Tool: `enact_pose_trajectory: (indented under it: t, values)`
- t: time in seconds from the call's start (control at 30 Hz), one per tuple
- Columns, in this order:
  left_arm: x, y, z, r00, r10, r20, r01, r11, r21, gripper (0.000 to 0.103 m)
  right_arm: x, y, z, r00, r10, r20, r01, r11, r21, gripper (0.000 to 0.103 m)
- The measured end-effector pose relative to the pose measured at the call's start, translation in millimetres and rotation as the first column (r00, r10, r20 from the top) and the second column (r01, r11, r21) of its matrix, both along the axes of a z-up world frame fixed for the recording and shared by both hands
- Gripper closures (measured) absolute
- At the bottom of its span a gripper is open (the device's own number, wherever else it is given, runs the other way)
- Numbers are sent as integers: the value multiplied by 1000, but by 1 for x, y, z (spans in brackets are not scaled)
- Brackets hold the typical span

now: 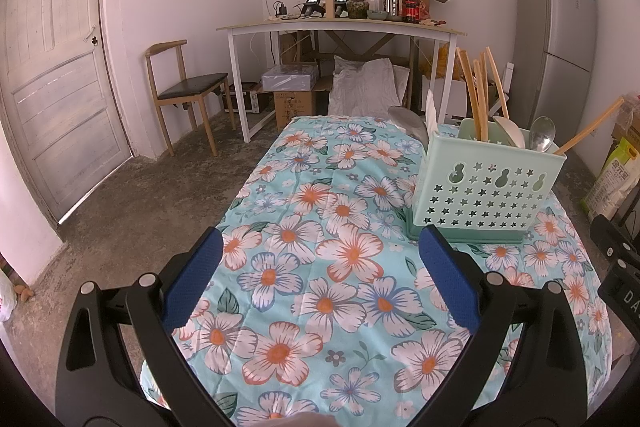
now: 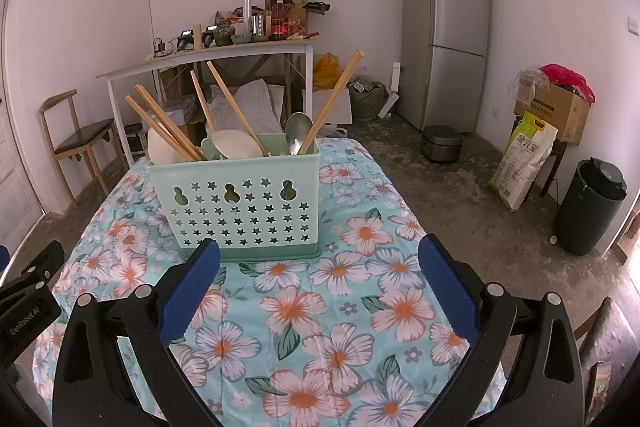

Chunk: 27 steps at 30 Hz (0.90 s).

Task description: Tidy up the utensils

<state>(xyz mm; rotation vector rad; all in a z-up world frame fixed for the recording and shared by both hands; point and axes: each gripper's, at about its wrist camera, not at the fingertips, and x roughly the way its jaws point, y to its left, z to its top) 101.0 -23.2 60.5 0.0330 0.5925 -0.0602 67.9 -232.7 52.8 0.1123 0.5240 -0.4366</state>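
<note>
Over on the left, the left gripper (image 1: pixel 320 247) is hanging above the flowered tablecloth (image 1: pixel 304 267) with its blue pads spread wide, gripping nothing. The green basket (image 1: pixel 486 187) is standing ahead of it and off to its right, so that hand is looking past the basket's left corner.

In the middle, the basket is sitting upright on the cloth, with its long side facing both hands. Chopsticks (image 2: pixel 168 125) are sticking up and leaning in different directions, mixed with a white spoon (image 2: pixel 236 143) and a metal spoon (image 2: pixel 298 131). The utensils are all in the basket; I am seeing none lying loose on the cloth.

On the right, the right gripper (image 2: pixel 319 251) is likewise gaping open and empty, and the basket is lying almost straight ahead of it, slightly left. I am judging this hand the better placed for reaching in.

As for writing, the edge of the left tool is reading "GenRobot.AI" in the right camera. The rice sack (image 2: pixel 524 159) by the wall is carrying large characters too small for me to read.
</note>
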Motion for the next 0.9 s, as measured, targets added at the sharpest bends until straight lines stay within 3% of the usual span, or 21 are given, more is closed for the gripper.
enact_pose_trajectory:
  t: [0.9]
  values:
    - [-1, 0, 1, 1000, 1, 0, -1, 1000, 0, 8, 0, 0, 0, 1000, 1, 0, -1, 1000, 3, 6]
